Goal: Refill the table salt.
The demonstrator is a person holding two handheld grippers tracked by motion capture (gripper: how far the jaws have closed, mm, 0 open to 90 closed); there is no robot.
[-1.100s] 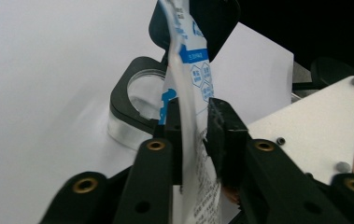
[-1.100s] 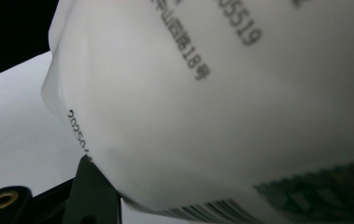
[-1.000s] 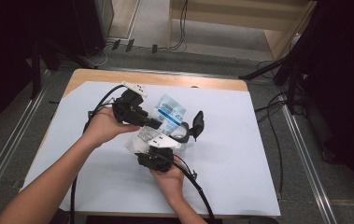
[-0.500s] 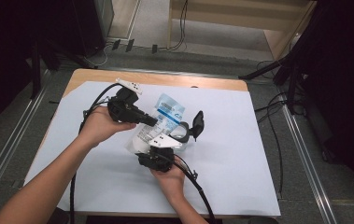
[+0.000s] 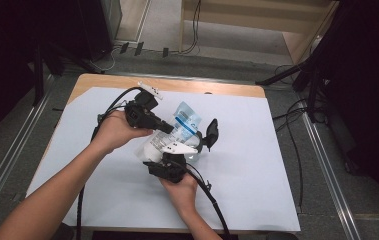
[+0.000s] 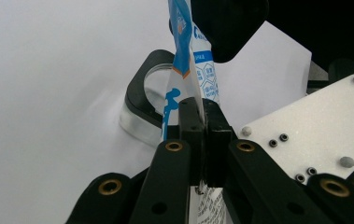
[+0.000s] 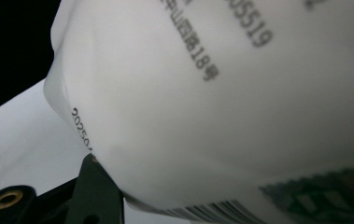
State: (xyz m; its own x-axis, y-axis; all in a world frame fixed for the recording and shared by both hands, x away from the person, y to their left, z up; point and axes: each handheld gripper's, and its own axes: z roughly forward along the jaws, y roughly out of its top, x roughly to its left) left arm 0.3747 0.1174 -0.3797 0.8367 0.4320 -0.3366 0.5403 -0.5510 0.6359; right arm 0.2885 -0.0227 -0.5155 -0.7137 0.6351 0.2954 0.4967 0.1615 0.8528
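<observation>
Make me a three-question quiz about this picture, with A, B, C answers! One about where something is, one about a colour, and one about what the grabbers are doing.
1. Where is the pouch?
A. between the two grippers
B. on the floor
C. inside a box

2. What colour is the sheet on the table?
A. red
B. white
C. green

3. What is the left gripper doing?
A. hanging open
B. lying on the table
C. pinching the pouch

Answers: 1 A, the high view shows it held up between both hands. 2 B, the sheet looks plain white. 3 C, its jaws close on the pouch's edge.
</observation>
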